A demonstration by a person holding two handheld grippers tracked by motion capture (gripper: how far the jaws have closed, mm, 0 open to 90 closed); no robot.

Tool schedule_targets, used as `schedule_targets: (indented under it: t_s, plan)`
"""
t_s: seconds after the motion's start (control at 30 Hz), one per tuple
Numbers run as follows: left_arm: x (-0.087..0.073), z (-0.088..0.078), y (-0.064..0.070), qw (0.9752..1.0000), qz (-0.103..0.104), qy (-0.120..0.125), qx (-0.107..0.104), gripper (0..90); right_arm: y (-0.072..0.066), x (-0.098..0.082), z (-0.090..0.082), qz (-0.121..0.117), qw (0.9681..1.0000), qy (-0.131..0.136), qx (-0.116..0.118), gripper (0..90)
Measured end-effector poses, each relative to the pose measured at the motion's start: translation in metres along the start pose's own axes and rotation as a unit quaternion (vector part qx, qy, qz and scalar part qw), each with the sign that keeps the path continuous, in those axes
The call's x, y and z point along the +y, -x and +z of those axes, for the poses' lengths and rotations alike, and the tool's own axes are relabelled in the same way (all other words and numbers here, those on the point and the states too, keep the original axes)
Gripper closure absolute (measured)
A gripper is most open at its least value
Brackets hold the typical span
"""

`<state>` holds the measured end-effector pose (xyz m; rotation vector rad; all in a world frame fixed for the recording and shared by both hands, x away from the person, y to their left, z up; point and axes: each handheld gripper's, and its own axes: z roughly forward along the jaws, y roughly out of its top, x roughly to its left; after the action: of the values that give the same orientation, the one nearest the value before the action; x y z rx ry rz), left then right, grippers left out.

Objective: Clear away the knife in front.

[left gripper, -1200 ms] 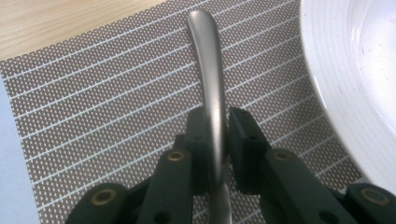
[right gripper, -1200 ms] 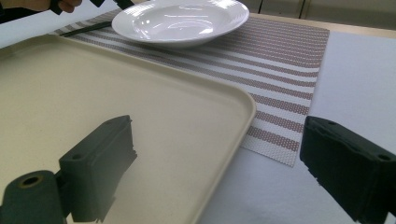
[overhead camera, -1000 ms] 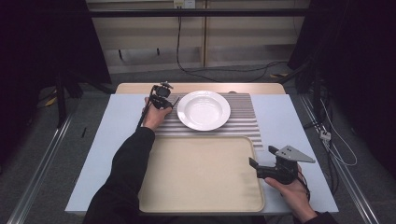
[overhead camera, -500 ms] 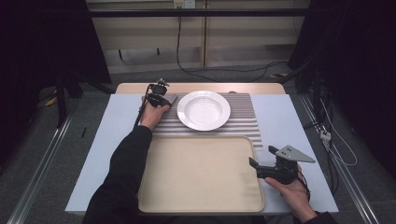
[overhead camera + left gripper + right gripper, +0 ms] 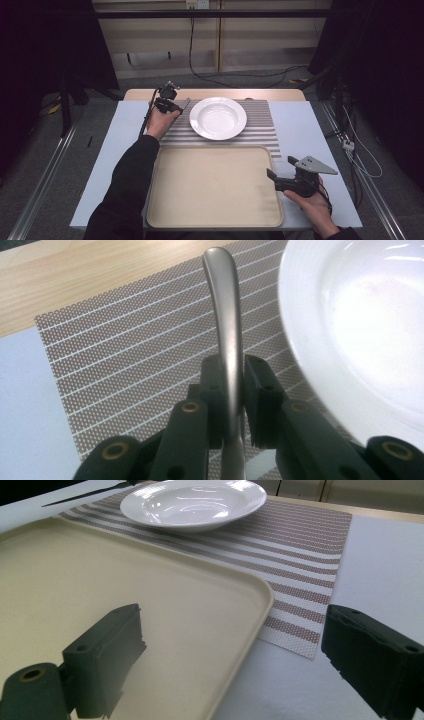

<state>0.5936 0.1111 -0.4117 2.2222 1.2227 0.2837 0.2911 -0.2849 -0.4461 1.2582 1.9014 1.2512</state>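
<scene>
Brushed-metal utensil handle [image 5: 226, 315], clamped between the two black jaws of the left gripper [image 5: 231, 390]; the handle rises up the centre of the left gripper view with its rounded end near the top edge, while its working end is hidden below the jaws, so the kind of utensil cannot be told. Behind it lies a striped woven placemat [image 5: 125, 350], with the rim of a white plate [image 5: 350, 330] at the right of that frame. In the high view the left gripper [image 5: 172, 102] sits upper left of centre, above the mat's left edge [image 5: 172, 135], with the utensil [image 5: 184, 104] pointing toward the plate [image 5: 218, 118], which rests on the placemat at upper centre. A beige tray [image 5: 210, 185] occupies the lower centre. The right gripper [image 5: 274, 177] sits at lower right, over the tray's right rim; in the right gripper view its jaws stand wide apart with nothing between them, one over the tray [image 5: 150, 595] and the other over the pale blue table surface [image 5: 390, 555].
</scene>
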Motion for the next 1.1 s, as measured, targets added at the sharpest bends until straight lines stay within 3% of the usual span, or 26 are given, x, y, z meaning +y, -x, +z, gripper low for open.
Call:
schedule_targets:
  t_s: [0.53,0.67,0.9,0.93,1.1]
  plan:
    - [-0.015,-0.028,0.013,0.9997,0.018,0.011,-0.013,79.9,-0.002,0.001,-0.002,-0.002,1.0000,0.004,0.000,9.4]
    - [-0.018,-0.039,0.020,0.9993,0.032,0.013,-0.015,79.9,-0.002,0.000,-0.002,-0.002,1.0000,0.004,0.000,9.4]
    - [-0.024,-0.049,0.029,0.9988,0.038,0.025,-0.018,79.9,-0.002,0.000,-0.002,-0.003,1.0000,0.005,-0.002,9.3]
    - [-0.027,-0.051,0.033,0.9985,0.047,0.021,-0.014,79.9,-0.002,0.000,-0.003,-0.002,1.0000,0.004,-0.002,9.4]
    - [-0.034,-0.061,0.041,0.9981,0.050,0.027,-0.022,79.9,-0.002,0.000,-0.002,-0.002,1.0000,0.004,-0.002,9.4]
